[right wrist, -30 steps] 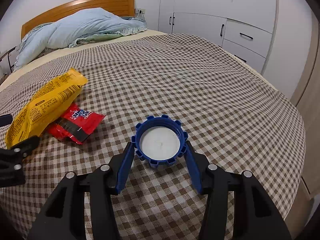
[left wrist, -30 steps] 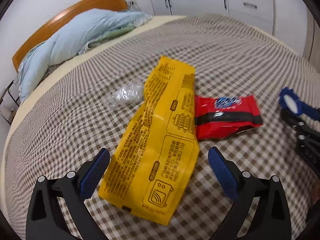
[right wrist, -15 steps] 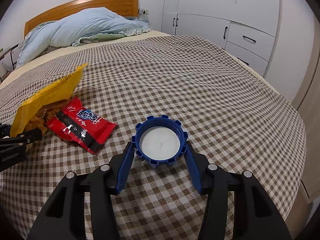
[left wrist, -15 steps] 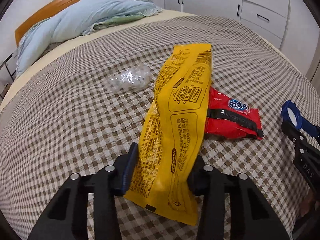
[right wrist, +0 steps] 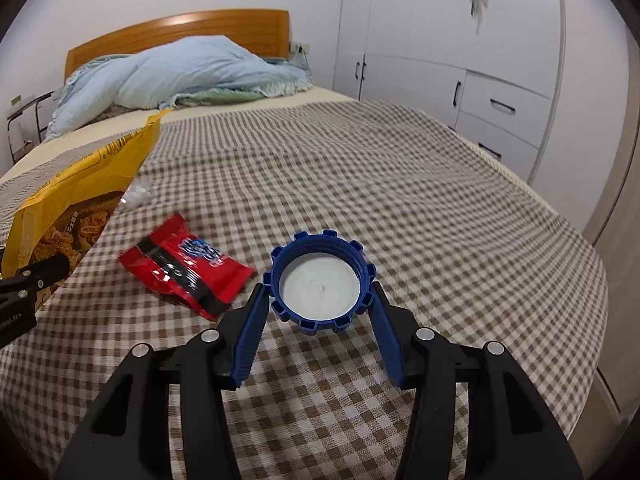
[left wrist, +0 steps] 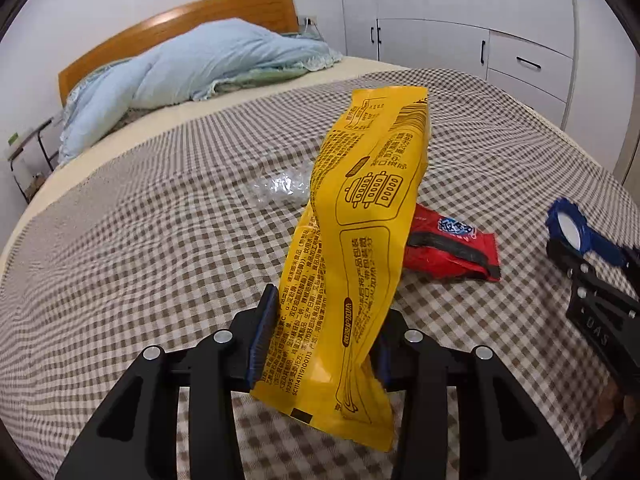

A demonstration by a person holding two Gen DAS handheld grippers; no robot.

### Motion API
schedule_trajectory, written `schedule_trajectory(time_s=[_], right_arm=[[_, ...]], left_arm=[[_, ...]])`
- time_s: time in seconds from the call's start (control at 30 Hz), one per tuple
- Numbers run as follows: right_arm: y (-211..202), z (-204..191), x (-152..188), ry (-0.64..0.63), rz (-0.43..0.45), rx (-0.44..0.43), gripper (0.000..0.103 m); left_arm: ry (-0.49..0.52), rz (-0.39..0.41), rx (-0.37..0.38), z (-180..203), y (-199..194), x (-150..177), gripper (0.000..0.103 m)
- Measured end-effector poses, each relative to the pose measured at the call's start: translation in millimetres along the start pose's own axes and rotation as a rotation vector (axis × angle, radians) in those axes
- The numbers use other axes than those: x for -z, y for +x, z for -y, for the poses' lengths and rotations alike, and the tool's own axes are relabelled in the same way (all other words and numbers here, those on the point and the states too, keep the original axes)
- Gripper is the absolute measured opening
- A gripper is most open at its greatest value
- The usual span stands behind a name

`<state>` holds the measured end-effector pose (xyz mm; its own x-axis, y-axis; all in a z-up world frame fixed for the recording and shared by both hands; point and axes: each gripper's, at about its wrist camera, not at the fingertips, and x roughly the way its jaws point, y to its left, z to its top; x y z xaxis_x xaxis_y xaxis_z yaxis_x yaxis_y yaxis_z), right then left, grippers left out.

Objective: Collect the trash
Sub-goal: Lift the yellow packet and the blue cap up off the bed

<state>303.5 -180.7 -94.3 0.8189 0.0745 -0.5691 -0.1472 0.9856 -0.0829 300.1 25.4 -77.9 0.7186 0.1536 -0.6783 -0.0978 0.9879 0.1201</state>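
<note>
A bed (left wrist: 120, 240) covered with a brown-and-white checked blanket fills most of both views. At its far end, upper left of each frame, a pale blue quilt (left wrist: 192, 68) lies heaped against a curved wooden headboard (left wrist: 180, 28). White wardrobe doors and drawers (right wrist: 460, 60) take up the upper right.

In the left wrist view, a long yellow snack bag (left wrist: 360, 240) rises from the lower centre toward the middle of the frame, its far end lifted off the blanket. The left gripper (left wrist: 320, 344) pinches the bag's lower part between its blue pads, the pads pressed against both sides of the bag. The same bag shows at the left edge of the right wrist view, tilted up above the blanket.

A red snack wrapper (right wrist: 184, 264) lies flat on the blanket, left of centre in the right wrist view and just right of the yellow bag in the left wrist view; its near end is hidden behind the bag there.

The right gripper (right wrist: 320, 316), bottom centre of its own view, clamps a blue ribbed bottle cap (right wrist: 320, 280) with a white inside, one pad on each side of it.

A small crumpled piece of clear plastic (left wrist: 280, 188) lies on the blanket just left of the yellow bag's middle.
</note>
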Motion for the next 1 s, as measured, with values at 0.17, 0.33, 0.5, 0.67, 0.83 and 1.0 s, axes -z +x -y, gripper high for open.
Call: schedule_trajectory(time_s=[0.17,0.33,0.5,0.67,0.83,1.0], right_arm=[[-17,-6,-1,-0.016,0.041,-0.036,0.05],[-28,-8,-2,-0.004,0.053,-0.065,0.05],[-43,-6,-5,-0.002,0.087,-0.089,0.05],[-58,1,-6,0.0,0.113,-0.106,0.05],[-73,12,-7,0.001,0.133,-0.124,0.05],[-95,21,-4,-0.014,0.17,-0.138,0.05]], left_arm=[[0.003,0.035,-0.029,3,-23,9,0.039],[0.004,0.07,-0.041,9,-45,12,0.039],[0.008,0.082,-0.032,17,-64,11,0.039],[0.01,0.087,-0.013,25,-84,14,0.039],[0.003,0.1,0.01,31,-104,17,0.039],[0.001,0.124,0.028,38,-125,22,0.039]])
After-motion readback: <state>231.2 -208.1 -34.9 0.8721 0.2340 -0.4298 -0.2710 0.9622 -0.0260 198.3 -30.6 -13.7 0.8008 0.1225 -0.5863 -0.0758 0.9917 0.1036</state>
